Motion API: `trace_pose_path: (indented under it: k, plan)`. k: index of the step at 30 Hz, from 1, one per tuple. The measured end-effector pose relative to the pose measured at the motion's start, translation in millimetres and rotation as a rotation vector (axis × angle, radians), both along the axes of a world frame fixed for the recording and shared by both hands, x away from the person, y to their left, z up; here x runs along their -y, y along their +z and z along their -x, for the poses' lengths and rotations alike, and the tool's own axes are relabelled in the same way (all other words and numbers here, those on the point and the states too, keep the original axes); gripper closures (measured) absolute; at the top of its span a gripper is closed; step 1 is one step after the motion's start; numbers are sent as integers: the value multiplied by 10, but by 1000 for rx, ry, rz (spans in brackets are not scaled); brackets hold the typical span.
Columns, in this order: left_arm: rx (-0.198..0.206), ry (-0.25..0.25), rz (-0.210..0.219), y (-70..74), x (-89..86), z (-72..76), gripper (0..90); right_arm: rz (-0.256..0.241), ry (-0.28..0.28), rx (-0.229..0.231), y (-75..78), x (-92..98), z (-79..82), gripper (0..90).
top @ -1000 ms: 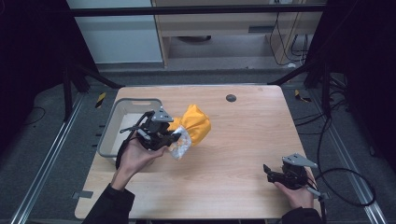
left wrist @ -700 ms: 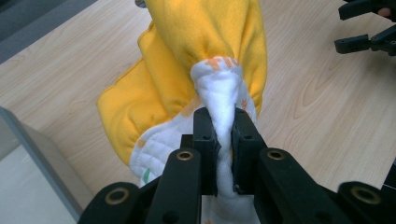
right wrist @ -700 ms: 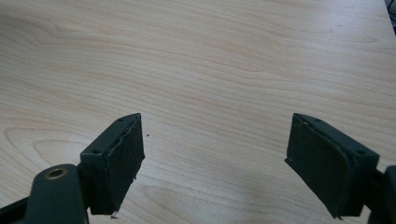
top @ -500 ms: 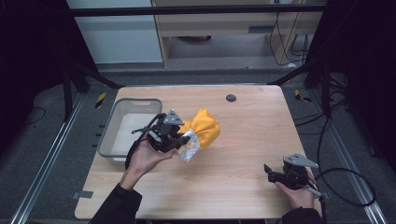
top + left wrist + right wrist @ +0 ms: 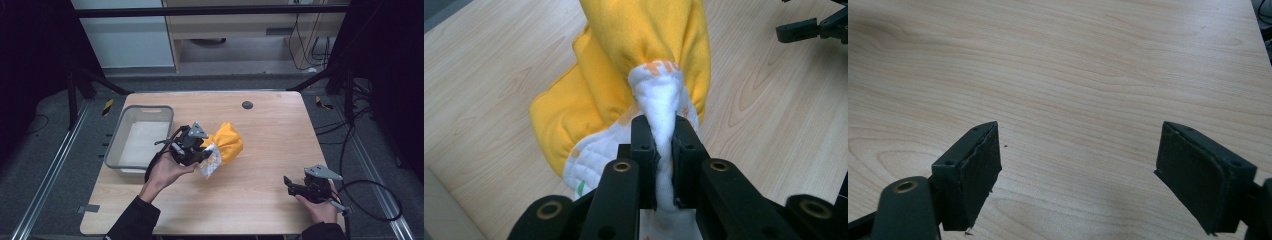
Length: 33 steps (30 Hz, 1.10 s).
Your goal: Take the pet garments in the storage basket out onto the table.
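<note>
Yellow cloth (image 5: 634, 55) hangs pinched in the left gripper (image 5: 663, 142) fingers; right gripper (image 5: 1078, 170) fingers spread wide, empty.

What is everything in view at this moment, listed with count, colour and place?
cloth: one, yellow with a white quilted lining, at the table's middle, pinched by its white end.
bin: one, grey, on the table's left side.
table: one, light wood.
round disc: one, dark, near the table's far edge.
left gripper: one, black, fingers shut on the cloth's white fold.
right gripper: one, black, fingers wide apart over bare wood at the near right.
hands: two, dark sleeves, entering from the near edge.
</note>
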State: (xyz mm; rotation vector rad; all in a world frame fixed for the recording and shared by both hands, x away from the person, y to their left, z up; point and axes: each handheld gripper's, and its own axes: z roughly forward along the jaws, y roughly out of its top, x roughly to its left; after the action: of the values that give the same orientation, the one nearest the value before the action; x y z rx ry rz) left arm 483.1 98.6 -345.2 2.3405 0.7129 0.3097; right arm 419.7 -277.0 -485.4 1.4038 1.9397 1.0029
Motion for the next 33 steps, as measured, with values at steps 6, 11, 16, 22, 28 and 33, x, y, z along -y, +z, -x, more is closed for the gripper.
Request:
trace_pose_path:
  k: [6,11,16,22,28,33]
  plan:
    - [-14,-8,-16,-94,71,-27,827,-3,-3,-1,0,8,1,176]
    - [-23,-14,-24,-157,111,-41,827,-2,-5,1,1,14,3,176]
    - [-37,-21,-31,-242,158,-64,827,-1,-4,0,0,16,2,175]
    - [-49,-24,-43,-335,220,-81,827,3,-6,1,-1,18,1,174]
    - [-57,-28,-46,-412,277,-101,827,4,-6,1,-1,20,2,174]
    - [-61,-30,-49,-498,325,-112,826,9,-5,4,-3,24,1,174]
